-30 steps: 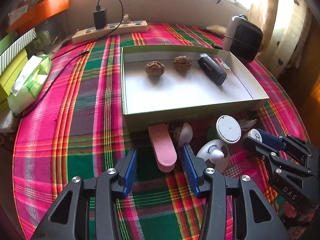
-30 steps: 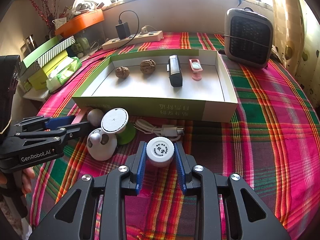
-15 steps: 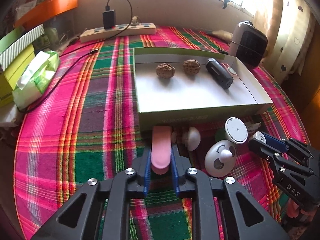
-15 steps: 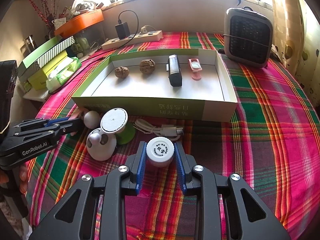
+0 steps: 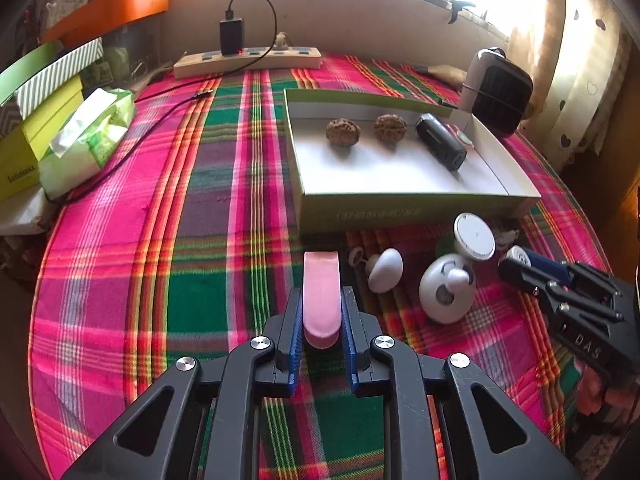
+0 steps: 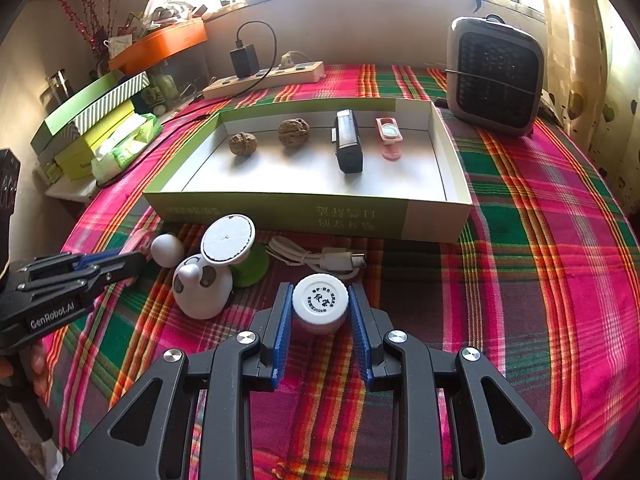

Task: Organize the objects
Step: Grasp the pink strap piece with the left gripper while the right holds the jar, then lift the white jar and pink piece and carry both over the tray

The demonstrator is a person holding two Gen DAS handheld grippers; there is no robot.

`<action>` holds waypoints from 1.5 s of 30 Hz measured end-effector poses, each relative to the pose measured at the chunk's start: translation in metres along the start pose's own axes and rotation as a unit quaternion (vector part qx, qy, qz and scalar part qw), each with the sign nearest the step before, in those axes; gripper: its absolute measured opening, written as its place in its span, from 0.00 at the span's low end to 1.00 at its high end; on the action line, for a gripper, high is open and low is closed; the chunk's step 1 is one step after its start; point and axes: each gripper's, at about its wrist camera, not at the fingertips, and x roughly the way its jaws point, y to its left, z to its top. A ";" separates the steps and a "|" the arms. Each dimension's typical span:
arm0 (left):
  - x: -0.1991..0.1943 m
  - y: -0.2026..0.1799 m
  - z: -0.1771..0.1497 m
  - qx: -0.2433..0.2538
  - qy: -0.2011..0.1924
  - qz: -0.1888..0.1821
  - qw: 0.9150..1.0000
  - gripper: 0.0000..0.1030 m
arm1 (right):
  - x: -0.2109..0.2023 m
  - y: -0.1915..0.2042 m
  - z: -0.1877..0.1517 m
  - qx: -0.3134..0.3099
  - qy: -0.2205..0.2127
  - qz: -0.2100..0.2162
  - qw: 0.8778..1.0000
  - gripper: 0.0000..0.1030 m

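Note:
My left gripper (image 5: 321, 300) is shut on a flat pink object (image 5: 321, 292) in front of the green-sided box (image 5: 400, 208). My right gripper (image 6: 320, 300) is shut on a small white round jar (image 6: 320, 304) with a printed lid, standing on the plaid cloth. The box (image 6: 280, 212) holds two walnuts (image 6: 243, 143), a black device (image 6: 349, 146) and a pink clip (image 6: 389, 136). Loose in front of the box lie a white panda-shaped gadget (image 6: 202, 286), a white disc on a green base (image 6: 228, 238), a white knob (image 6: 167, 250) and a coiled white cable (image 6: 316, 258).
A small heater (image 6: 496, 76) stands at the back right. A power strip (image 6: 264, 76) with a black charger lies along the far wall. Stacked green boxes (image 6: 92, 120) and a tissue pack (image 5: 86, 140) sit at the left edge. A hand (image 6: 38, 364) holds the left gripper.
My left gripper closed on the pink object and drew it back from the box, to the left. The right gripper kept still on the jar.

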 end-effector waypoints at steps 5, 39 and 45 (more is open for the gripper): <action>-0.001 0.003 -0.001 -0.004 0.000 0.009 1.000 0.16 | 0.000 0.000 -0.002 -0.002 0.002 -0.004 1.000 0.28; 0.010 0.006 0.012 -0.001 -0.015 0.043 0.999 0.15 | -0.001 -0.001 -0.003 -0.003 0.003 -0.012 1.000 0.28; 0.008 0.007 0.012 -0.004 -0.015 0.038 0.999 0.15 | -0.002 -0.002 -0.002 -0.005 0.000 -0.014 1.000 0.28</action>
